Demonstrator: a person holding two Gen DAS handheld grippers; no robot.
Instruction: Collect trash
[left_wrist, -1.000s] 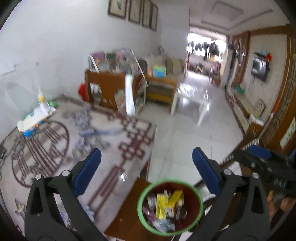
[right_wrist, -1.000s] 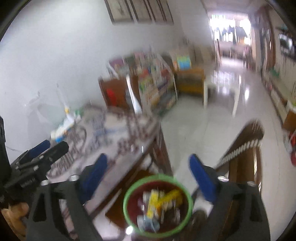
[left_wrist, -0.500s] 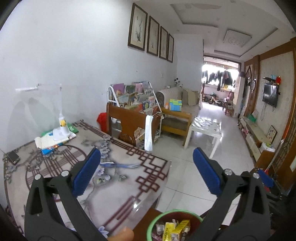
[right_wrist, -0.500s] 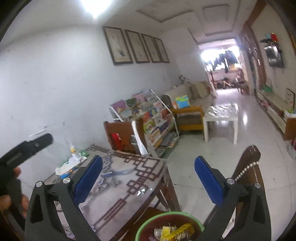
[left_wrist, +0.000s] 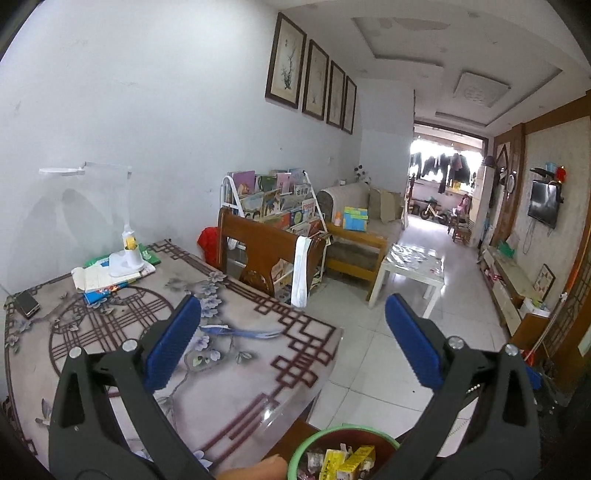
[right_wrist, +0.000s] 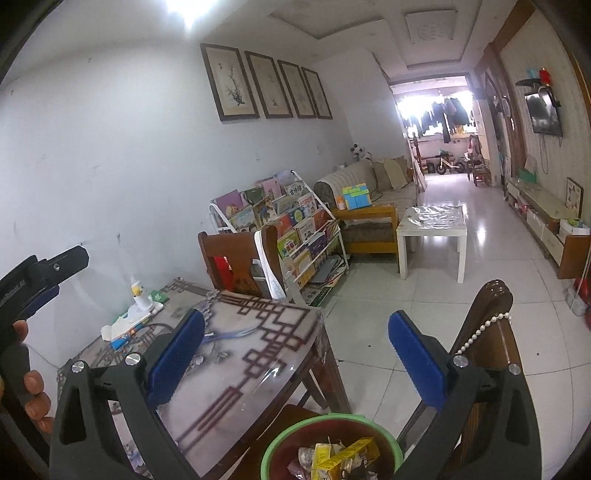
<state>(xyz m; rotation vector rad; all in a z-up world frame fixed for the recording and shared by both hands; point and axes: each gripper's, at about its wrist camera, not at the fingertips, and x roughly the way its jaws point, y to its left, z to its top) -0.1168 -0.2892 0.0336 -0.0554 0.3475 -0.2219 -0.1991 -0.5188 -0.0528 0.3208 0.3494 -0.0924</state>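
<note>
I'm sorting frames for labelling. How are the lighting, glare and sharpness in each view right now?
Left wrist view: sharp, but the far doorway is blown out and the table's clear cover shows glare. Right wrist view: also sharp; a ceiling light flares at the top and the floor reflects brightly. Both bend straight lines, fisheye-style.

I'm looking into a family living room. Four framed pictures (right_wrist: 266, 83) hang in a row on the white wall, a rack of children's books (right_wrist: 291, 225) stands beside a sofa (right_wrist: 373, 177), and a white coffee table (right_wrist: 432, 225) sits on the tiled floor (right_wrist: 498, 295). A wall-mounted TV (left_wrist: 542, 204), a child's balance bike (left_wrist: 434, 211) and laundry (right_wrist: 439, 110) hanging at the far end confirm it.
</note>
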